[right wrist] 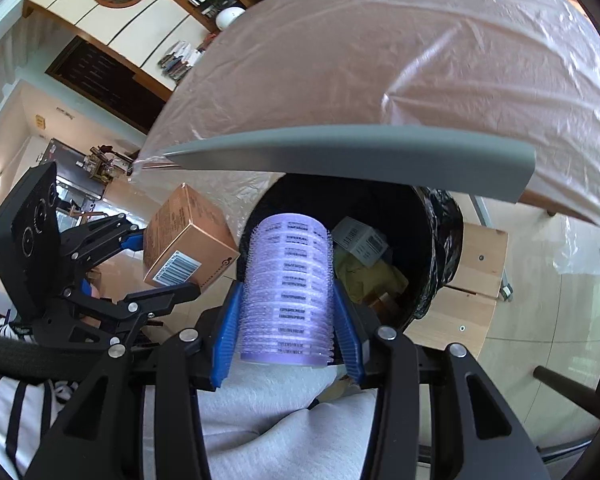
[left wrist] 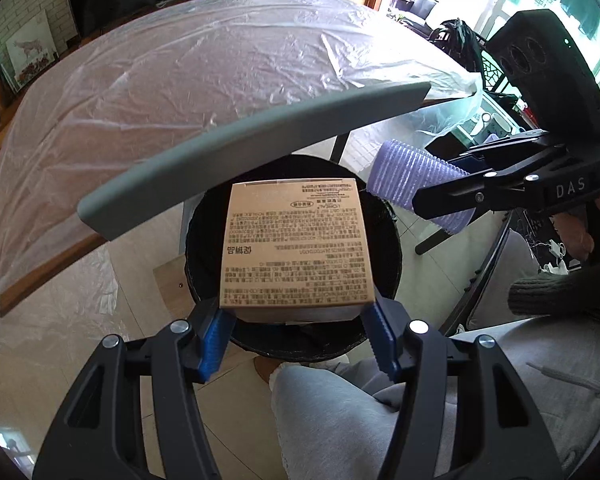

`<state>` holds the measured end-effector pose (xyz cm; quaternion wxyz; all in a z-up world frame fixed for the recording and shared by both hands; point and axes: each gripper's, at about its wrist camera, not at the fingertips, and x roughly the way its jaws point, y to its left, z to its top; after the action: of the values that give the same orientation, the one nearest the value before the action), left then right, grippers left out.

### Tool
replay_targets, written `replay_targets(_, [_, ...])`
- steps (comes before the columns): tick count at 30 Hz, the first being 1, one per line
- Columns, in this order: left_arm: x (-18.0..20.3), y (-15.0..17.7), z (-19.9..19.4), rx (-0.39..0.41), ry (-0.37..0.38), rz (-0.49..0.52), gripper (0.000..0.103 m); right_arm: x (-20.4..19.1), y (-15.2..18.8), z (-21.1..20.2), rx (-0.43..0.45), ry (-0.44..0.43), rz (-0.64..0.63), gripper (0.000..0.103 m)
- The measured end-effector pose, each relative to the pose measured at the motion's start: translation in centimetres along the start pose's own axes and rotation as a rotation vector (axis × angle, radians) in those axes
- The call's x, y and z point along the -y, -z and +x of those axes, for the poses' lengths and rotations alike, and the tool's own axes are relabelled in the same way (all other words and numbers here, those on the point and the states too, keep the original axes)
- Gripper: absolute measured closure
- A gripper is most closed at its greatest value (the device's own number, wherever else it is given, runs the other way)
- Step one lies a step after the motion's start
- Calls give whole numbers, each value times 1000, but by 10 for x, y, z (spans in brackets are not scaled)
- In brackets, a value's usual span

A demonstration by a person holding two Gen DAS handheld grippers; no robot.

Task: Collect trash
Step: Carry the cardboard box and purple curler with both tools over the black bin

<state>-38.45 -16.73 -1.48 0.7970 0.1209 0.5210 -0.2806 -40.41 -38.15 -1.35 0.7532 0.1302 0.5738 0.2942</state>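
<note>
In the left wrist view, a tan printed carton [left wrist: 294, 244] is pinched between the blue pads of the left claw [left wrist: 296, 330] at lower centre and is held directly over the open black-lined trash bin [left wrist: 388, 248]. A purple hair roller [left wrist: 412, 182] is gripped by the right claw [left wrist: 440, 196] at the right of the frame, above the bin's rim. In the right wrist view, the roller [right wrist: 288, 288] is clamped at centre over the bin [right wrist: 440, 232], in which crumpled yellow paper [right wrist: 364, 272] and a small barcoded box [right wrist: 360, 238] are seen. The plastic-covered tabletop [left wrist: 160, 92] is seen above the bin, with a grey edge [left wrist: 236, 148].
</note>
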Motion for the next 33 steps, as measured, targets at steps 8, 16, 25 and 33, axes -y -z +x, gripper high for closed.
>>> replay_targets(8, [-1, 3, 16, -32, -13, -25, 44, 5, -5, 13, -25, 14, 15, 60])
replay_targets(16, [-6, -1, 31, -57, -32, -36, 44, 8, -12, 24, -32, 37, 9, 60])
replay_targets(25, [-17, -2, 50, -85, -55, -45, 44, 7, -16, 36, -39, 87, -23, 60])
replay_targets(33, [-21, -2, 60, -103, -66, -48, 44, 13, -15, 44, -46, 106, -21, 60])
